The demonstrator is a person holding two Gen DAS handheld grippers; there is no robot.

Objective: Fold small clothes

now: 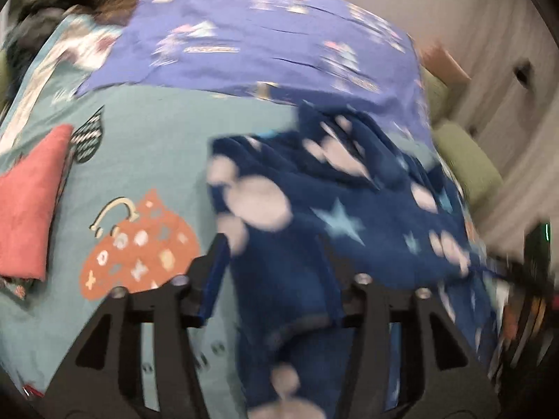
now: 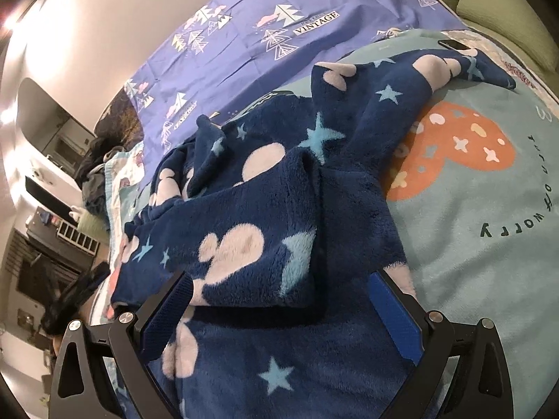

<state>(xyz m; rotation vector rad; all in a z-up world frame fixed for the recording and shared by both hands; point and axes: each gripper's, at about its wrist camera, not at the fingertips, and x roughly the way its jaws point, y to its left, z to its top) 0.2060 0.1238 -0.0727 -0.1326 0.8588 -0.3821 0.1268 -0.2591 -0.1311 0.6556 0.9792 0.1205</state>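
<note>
Our left gripper [image 1: 276,272] has its jaws apart, about half way, and the dark blue fleece garment [image 1: 335,216] passes between them; the left wrist view is blurred, so we cannot tell if the pads press on the cloth. Our right gripper [image 2: 279,310] also stands with its jaws wide apart, low over the same garment [image 2: 279,209], with a folded flap of the fleece lying between the blue pads [image 2: 394,314] and not pinched by them.

The garment lies crumpled on the teal blanket [image 2: 489,262], partly folded over itself, with one sleeve or leg reaching toward the far edge near a dark phone [image 2: 454,44]. Behind it is the purple sheet [image 2: 244,35]. In the left wrist view a folded red cloth [image 1: 28,202] rests on the blanket well apart from it, probably one piece already done.

We judge that the fold is in the middle. To do it well, each gripper should take one corner of the same edge, close only on a single layer, lift both together and lay the edge flat, because thick fleece bunches easily. The stretched part should be brought in first.
</note>
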